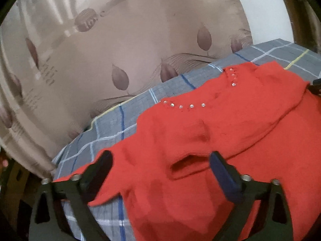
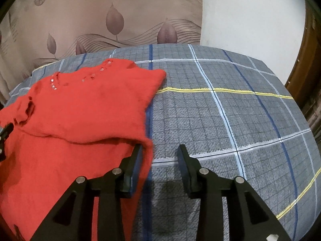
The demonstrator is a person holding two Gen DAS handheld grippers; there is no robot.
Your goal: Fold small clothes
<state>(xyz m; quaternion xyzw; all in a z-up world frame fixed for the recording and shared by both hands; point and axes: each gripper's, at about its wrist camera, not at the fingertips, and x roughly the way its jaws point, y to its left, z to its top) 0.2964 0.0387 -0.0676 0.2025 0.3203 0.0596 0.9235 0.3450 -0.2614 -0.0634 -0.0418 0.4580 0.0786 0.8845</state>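
Observation:
A red knit sweater with small shiny studs along its neckline lies on the grey checked cloth, with one part folded over its body. My left gripper is open above its near side, with a folded sleeve cuff lying loose between the wide fingers. In the right wrist view the sweater fills the left half. My right gripper is open at its right edge. The left finger touches the sweater's hem and the right one is over bare cloth.
The grey checked cloth, with blue, white and yellow lines, stretches bare to the right of the sweater. A beige curtain with a leaf print hangs behind. A white wall and a wooden frame stand at the far right.

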